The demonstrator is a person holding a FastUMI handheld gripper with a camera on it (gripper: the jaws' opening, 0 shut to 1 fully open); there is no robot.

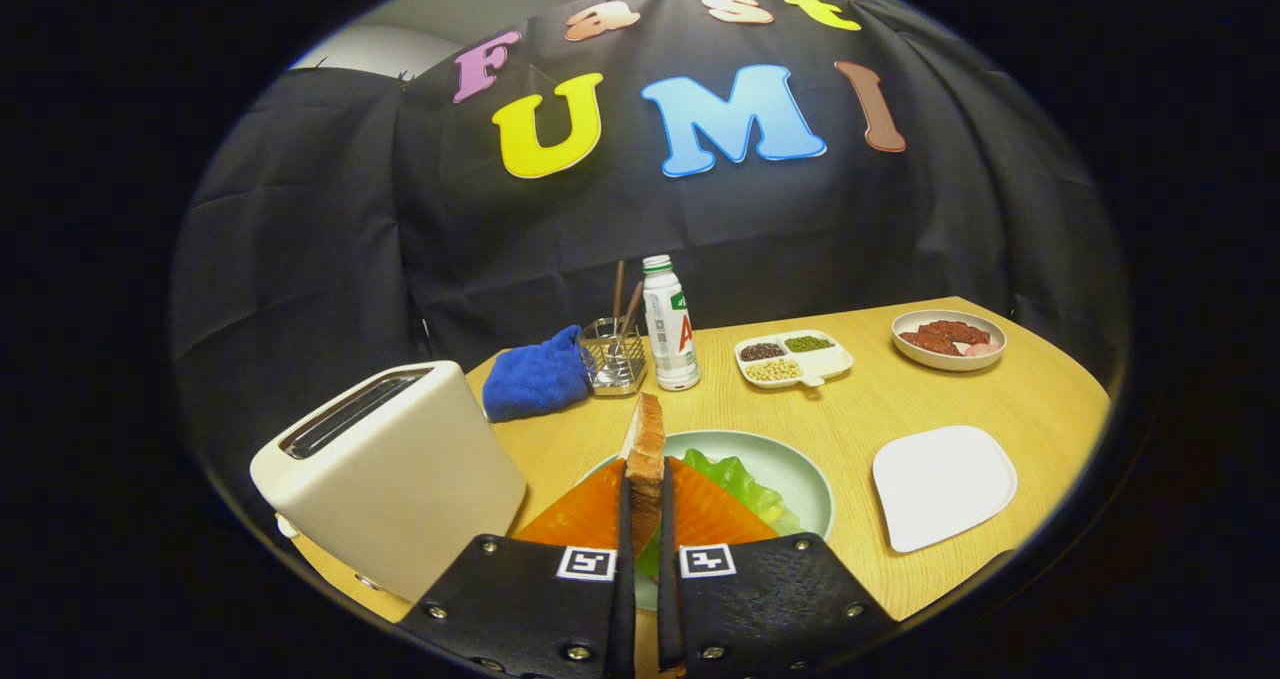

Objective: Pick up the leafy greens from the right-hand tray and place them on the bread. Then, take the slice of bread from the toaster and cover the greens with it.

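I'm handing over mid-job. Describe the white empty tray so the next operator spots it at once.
Start at the wooden table, then the green plate just ahead of the gripper, whose jaws are shut on the bread slice. Right of that plate lies the white tray: square, flat and bare, unlike the bowl of red food beyond it.

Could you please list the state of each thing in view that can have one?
gripper: shut on the bread slice.
bread slice: held upright, edge-on, above the green plate.
toaster: slot empty.
leafy greens: lying on the green plate.
white tray: bare.
bottle: upright, capped.
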